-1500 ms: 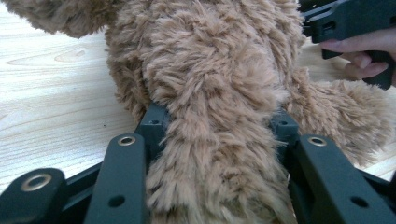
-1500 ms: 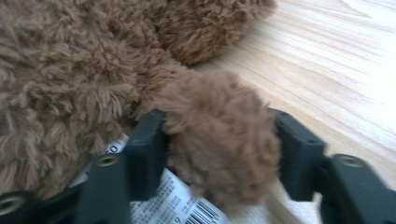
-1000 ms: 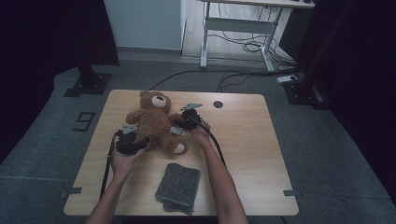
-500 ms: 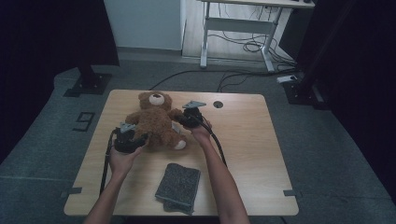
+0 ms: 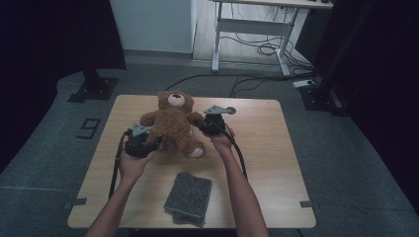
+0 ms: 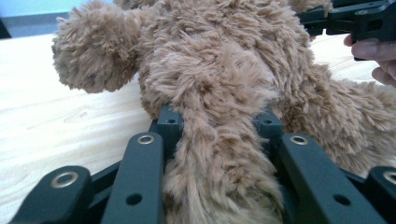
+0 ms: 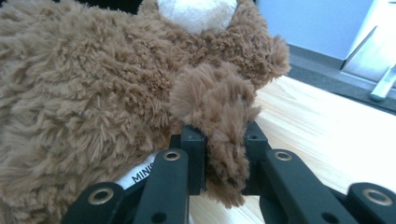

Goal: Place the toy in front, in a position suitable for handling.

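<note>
A brown teddy bear [image 5: 170, 123] sits on the wooden table [image 5: 276, 163], its head toward the far edge. My left gripper [image 5: 148, 143] is at the bear's near left side and is shut on one furry limb [image 6: 219, 154], whose fur bulges between the jaws. My right gripper [image 5: 205, 124] is on the bear's right side and is shut on an arm [image 7: 224, 140] just below the white muzzle [image 7: 196, 11]. In the left gripper view, the right gripper [image 6: 355, 18] and the fingers of a hand [image 6: 378, 56] show at the top right.
A folded grey cloth [image 5: 188, 196] lies near the front edge of the table, between the person's forearms. A white tag [image 7: 140, 175] pokes out under the bear. A desk frame [image 5: 247, 29] and cables stand on the floor beyond the table.
Both hands have risen a little with the bear in their grip. The bear has shifted slightly to the right and sits more upright.
</note>
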